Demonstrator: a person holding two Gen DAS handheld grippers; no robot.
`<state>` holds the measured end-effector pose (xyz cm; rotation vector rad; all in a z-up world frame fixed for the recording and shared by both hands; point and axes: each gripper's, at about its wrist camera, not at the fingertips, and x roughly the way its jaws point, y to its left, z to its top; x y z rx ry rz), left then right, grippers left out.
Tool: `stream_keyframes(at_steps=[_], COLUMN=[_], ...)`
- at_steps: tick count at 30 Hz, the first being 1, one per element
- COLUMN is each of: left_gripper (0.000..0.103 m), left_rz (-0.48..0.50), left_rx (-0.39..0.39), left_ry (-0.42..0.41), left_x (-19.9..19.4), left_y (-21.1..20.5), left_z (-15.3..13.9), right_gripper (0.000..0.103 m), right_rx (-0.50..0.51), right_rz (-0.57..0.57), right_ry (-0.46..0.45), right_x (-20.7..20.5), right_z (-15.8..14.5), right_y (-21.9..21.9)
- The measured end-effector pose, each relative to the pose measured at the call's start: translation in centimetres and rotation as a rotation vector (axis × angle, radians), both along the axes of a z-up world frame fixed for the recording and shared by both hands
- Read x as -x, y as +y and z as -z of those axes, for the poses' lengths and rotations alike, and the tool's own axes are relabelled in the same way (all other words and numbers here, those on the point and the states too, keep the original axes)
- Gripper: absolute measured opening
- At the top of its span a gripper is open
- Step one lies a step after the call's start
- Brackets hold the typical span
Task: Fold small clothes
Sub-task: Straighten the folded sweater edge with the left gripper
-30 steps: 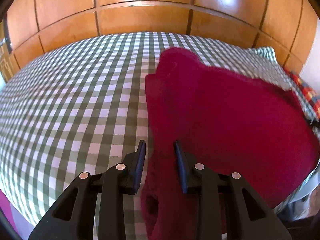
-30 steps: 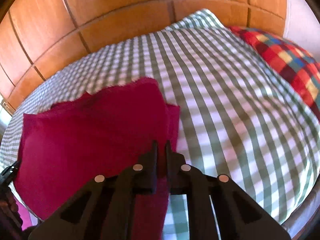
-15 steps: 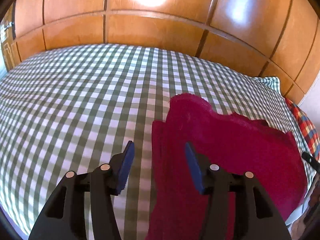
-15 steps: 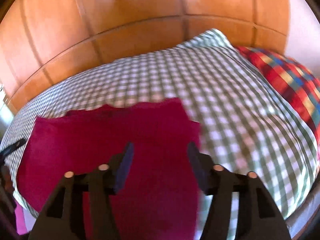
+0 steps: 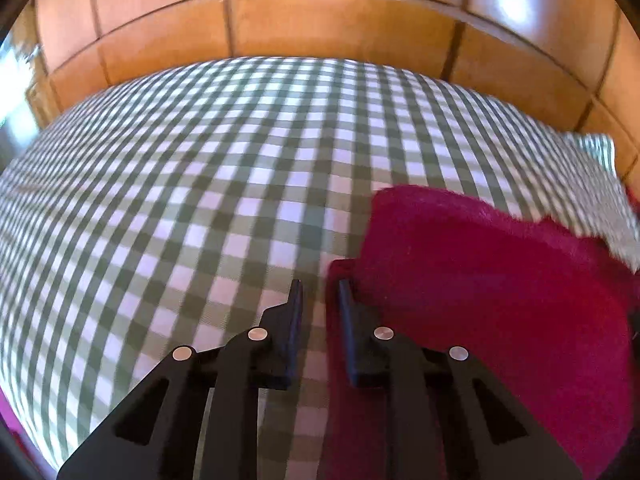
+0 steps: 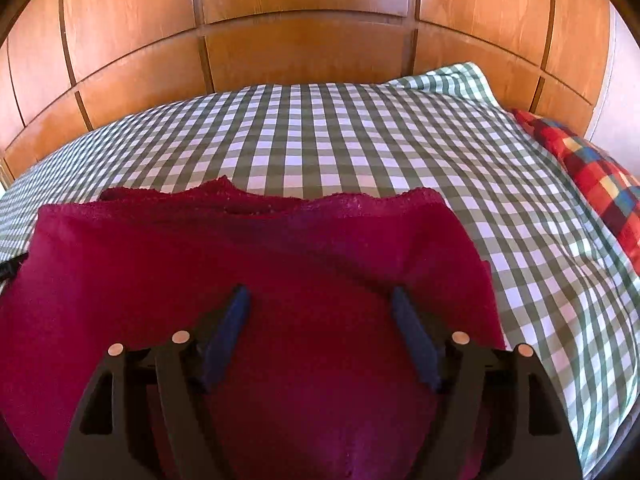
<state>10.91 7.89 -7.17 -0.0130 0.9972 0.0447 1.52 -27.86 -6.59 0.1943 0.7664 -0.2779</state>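
Observation:
A dark red knitted garment (image 5: 500, 288) lies folded flat on the green-and-white checked bed sheet (image 5: 200, 160). My left gripper (image 5: 318, 284) hovers at the garment's left edge. Its jaws are closing to a narrow gap, and only sheet shows between them. Its right finger (image 5: 346, 312) lies along the red edge. In the right wrist view the garment (image 6: 280, 248) fills the lower half, with its uneven far edge toward the wall. My right gripper (image 6: 320, 292) stands above the garment's middle. Its jaws are opening wide and grip nothing.
A wooden panelled wall (image 6: 304, 40) runs behind the bed. A green checked pillow (image 6: 452, 80) and a red plaid pillow (image 6: 592, 172) lie at the right end. The bed's near edge falls away at lower right.
The right gripper let go of the garment's right edge, opened wide and moved over its middle. The left gripper slid left off the cloth to its edge, widening and then narrowing.

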Motion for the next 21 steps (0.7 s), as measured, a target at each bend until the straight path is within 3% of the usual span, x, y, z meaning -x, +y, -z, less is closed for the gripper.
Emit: stream_keyframes(at_steps=[6, 10, 17, 18, 20, 21], left_gripper=[0.017, 0.017, 0.017, 0.021, 0.042, 0.044], left_rz=[-0.025, 0.016, 0.113, 0.123, 0.133, 0.132], left_rx=[-0.046, -0.054, -0.033, -0.043, -0.048, -0.042], left_ry=[-0.087, -0.157, -0.176, -0.174, -0.167, -0.167], left_x=[4.3, 7.8, 10.7, 11.0, 11.5, 11.9], left_y=[1.1, 0.8, -1.5, -1.8, -2.1, -2.1], left_z=[-2.4, -3.7, -3.9, -3.6, -3.2, -3.2], right_gripper=[0.074, 0.074, 0.075, 0.075, 0.075, 0.075], right_rx=[-0.007, -0.007, -0.011, -0.013, -0.017, -0.018], right_rz=[0.000, 0.000, 0.002, 0.002, 0.001, 0.001], right_ry=[-0.014, -0.015, -0.018, -0.018, -0.019, -0.019], right_x=[0.3, 0.3, 0.4, 0.4, 0.4, 0.4], right_z=[-0.3, -0.3, -0.3, -0.3, -0.3, -0.3], right_y=[0.3, 0.4, 0.3, 0.3, 0.2, 0.2])
